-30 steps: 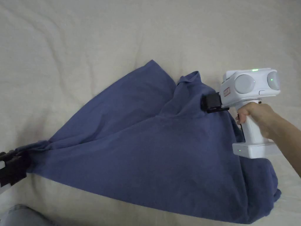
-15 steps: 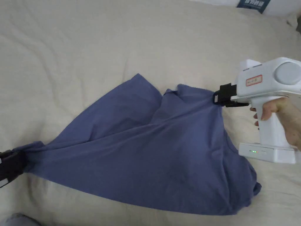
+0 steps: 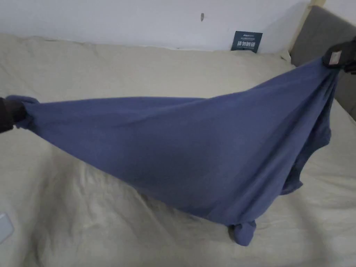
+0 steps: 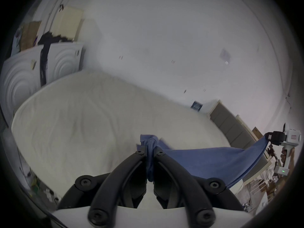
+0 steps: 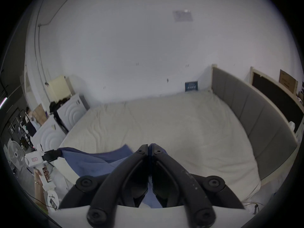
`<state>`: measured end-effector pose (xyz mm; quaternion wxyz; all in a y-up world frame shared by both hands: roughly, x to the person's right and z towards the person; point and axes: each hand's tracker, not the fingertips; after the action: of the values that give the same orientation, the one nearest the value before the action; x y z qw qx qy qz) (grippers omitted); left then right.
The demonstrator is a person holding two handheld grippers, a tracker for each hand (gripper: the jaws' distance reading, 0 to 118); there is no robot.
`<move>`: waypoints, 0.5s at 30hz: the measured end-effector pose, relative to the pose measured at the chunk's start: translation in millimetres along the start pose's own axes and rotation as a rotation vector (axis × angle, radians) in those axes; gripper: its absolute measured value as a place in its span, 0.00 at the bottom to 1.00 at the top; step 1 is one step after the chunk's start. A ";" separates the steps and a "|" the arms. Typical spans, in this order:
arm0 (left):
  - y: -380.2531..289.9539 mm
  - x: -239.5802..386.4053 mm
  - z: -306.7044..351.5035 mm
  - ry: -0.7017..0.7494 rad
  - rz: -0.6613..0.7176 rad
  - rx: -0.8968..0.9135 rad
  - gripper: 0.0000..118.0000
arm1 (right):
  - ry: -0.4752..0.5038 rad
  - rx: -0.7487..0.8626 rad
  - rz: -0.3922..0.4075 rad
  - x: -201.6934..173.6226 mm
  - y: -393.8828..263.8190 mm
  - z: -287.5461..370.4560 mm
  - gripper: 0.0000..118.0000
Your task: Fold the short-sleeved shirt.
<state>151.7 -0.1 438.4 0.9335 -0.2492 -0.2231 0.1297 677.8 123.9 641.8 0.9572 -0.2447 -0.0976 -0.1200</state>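
The blue short-sleeved shirt [image 3: 194, 146] hangs stretched in the air above the bed, held at both ends, its lowest corner touching the sheet. At the far left my left gripper [image 3: 15, 111] is shut on a bunched end of the shirt [image 4: 150, 149]. At the upper right my right gripper [image 3: 335, 62] is shut on the other end, and the cloth [image 5: 92, 159] trails left from its jaws. In the left gripper view the right gripper [image 4: 269, 138] shows far off; in the right gripper view the left gripper [image 5: 57, 154] shows far off.
The cream bed sheet [image 3: 139, 69] lies below. A grey padded headboard [image 3: 318, 34] stands at the right, a white wall with a small dark sign [image 3: 247, 41] behind. White panels [image 5: 72, 114] lean past the bed's left end.
Both grippers have lifted the shirt off the bed and pulled it taut between them; before it lay spread on the sheet. The right gripper went up and right. The head camera has tilted up.
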 end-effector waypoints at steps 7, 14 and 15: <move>142.8 50.4 -21.0 -0.065 -0.022 0.149 0.05 | -0.159 0.151 0.009 -11.0 86.6 14.7 0.05; 248.6 94.2 -84.7 0.133 -0.113 0.177 0.05 | -0.256 0.181 -0.011 -45.3 172.8 -55.7 0.05; 261.3 98.4 -94.5 0.146 -0.124 0.180 0.05 | -0.274 0.198 -0.001 -51.5 183.9 -65.0 0.05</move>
<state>248.3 216.3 263.0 0.9721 -0.1587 -0.1568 0.0730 688.1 257.9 491.4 0.9542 -0.1634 -0.2388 -0.0758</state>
